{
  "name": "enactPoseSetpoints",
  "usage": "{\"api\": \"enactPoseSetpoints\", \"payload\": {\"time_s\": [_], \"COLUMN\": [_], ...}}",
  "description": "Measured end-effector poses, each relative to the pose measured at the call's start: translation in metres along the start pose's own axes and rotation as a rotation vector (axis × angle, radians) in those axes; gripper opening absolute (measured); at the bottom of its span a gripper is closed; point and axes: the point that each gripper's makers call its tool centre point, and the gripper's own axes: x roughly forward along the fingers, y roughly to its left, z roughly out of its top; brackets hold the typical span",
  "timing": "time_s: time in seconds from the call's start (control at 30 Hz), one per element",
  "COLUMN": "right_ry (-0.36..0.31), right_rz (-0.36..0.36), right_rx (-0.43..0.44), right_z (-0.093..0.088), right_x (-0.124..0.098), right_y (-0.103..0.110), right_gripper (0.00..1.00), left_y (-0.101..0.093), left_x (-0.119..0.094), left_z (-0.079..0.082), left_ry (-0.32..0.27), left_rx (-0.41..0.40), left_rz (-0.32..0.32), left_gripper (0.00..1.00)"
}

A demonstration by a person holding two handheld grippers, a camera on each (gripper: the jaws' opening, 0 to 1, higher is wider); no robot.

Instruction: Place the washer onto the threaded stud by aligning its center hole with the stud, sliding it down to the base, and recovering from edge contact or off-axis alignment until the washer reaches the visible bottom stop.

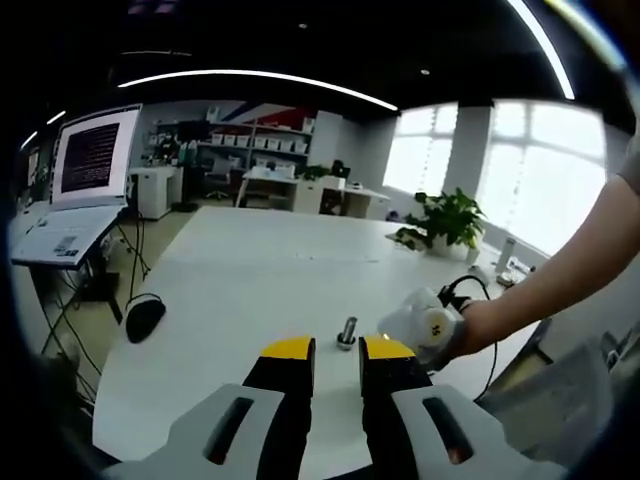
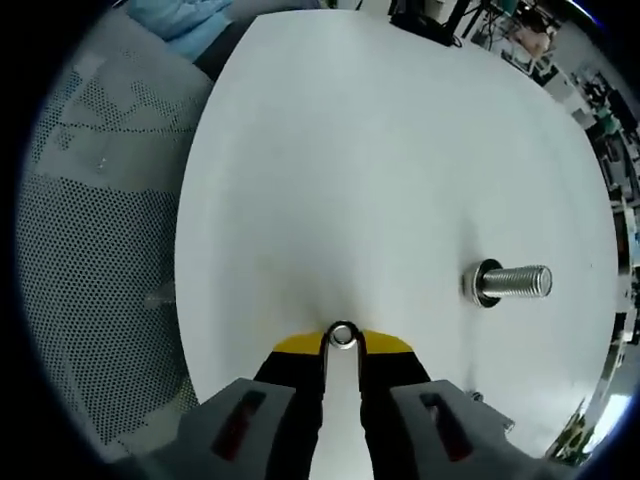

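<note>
Left gripper view: stud (image 1: 347,331) stands on desk (image 1: 270,270) at lower centre, mouse (image 1: 144,318) at desk's left edge, laptop (image 1: 75,190) upper left, plant (image 1: 445,220) right of centre. Right gripper view: washer (image 2: 342,336) at bottom centre, stud (image 2: 510,283) to its right.

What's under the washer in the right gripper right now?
Bare white table. The washer is pinched in the right gripper, apart from the threaded stud. Its underside is hidden.
</note>
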Motion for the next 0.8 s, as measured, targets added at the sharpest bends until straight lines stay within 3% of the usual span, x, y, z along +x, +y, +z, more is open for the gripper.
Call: {"api": "enactPoseSetpoints", "payload": {"time_s": [0.27,0.57,0.8], "right_ry": [-0.084,-0.171,-0.204], "right_rz": [-0.041,-0.074,-0.106], "right_rx": [0.092,0.351,0.452], "right_z": [0.000,-0.036,-0.060], "right_x": [-0.023,-0.045,-0.060], "right_y": [-0.021,-0.056,-0.075], "right_gripper": [0.14,0.14,0.14], "left_y": [0.001,0.000,-0.001], "left_x": [0.000,0.001,0.001], "left_z": [0.001,-0.001,-0.002], "left_ry": [-0.005,0.003,0.010], "left_rx": [-0.005,0.003,0.006], "left_rz": [0.002,-0.002,-0.005], "left_gripper": [0.15,0.15,0.15]}}
